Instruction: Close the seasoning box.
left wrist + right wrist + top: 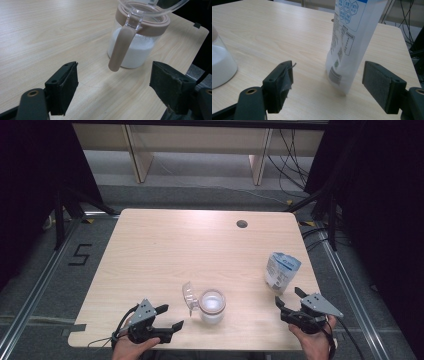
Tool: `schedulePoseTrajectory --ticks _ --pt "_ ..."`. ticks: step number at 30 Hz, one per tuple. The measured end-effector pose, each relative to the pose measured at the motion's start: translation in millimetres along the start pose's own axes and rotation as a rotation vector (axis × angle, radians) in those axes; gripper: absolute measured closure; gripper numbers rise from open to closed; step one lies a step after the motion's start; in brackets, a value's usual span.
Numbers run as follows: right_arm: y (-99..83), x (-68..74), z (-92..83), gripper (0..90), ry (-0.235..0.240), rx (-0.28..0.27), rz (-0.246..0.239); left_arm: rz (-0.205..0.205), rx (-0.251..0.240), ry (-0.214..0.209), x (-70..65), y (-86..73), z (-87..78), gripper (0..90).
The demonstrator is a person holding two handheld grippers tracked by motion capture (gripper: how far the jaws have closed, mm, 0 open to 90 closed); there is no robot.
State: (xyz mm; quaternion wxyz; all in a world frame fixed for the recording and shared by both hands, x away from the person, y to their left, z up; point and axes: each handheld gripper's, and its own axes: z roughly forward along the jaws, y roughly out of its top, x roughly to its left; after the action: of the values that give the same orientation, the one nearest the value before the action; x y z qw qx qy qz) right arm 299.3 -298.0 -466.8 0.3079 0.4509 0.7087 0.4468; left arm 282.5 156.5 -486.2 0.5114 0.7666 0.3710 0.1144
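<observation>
My left hand-held gripper point(113, 82) stood with jaws apart and empty, just short of the jar point(135, 47) of white powder, lid flipped up, near the tabletop point(165, 250) front edge. My right hand-held gripper point(328, 85), also apart, faced the standing pouch point(352, 42); I judged a clumsy pinch could topple it.

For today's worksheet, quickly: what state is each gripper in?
Left gripper: open, holding nothing, short of the jar.
Right gripper: open, empty, near the pouch.
</observation>
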Motion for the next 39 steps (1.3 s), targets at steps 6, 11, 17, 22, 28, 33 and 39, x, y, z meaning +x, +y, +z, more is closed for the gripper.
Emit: schedulePoseTrajectory --ticks 6,11,17,22,28,33,39 --pt "-3.1 3.2 -6.3 24.9 0.008 0.001 -0.011 0.011 -0.021 -0.02 -0.8 6.4 -2.6 27.6" --pt "-6.4 9.9 -10.7 24.3 0.023 0.005 -0.02 -0.003 -0.028 -0.014 -2.8 10.9 -4.0 35.5" --pt "-8.4 16.7 -13.9 24.5 0.046 0.014 -0.044 0.028 -0.077 -0.018 -3.3 20.4 -8.3 56.3" --pt "-10.0 19.8 -15.6 25.1 0.056 0.03 -0.022 0.069 -0.08 -0.004 -7.8 28.3 -9.0 78.2" --pt "-10.9 19.1 -13.8 25.7 0.067 0.025 -0.053 0.077 -0.074 -0.016 -13.0 36.1 -7.3 89.2" --pt "-11.0 20.3 -12.5 25.9 0.082 0.02 -0.062 0.066 -0.085 -0.024 -13.4 40.3 -7.0 89.5" --pt "-11.0 21.5 -11.8 26.2 0.099 0.024 -0.061 0.073 -0.095 -0.017 -12.8 45.2 -9.5 89.5"
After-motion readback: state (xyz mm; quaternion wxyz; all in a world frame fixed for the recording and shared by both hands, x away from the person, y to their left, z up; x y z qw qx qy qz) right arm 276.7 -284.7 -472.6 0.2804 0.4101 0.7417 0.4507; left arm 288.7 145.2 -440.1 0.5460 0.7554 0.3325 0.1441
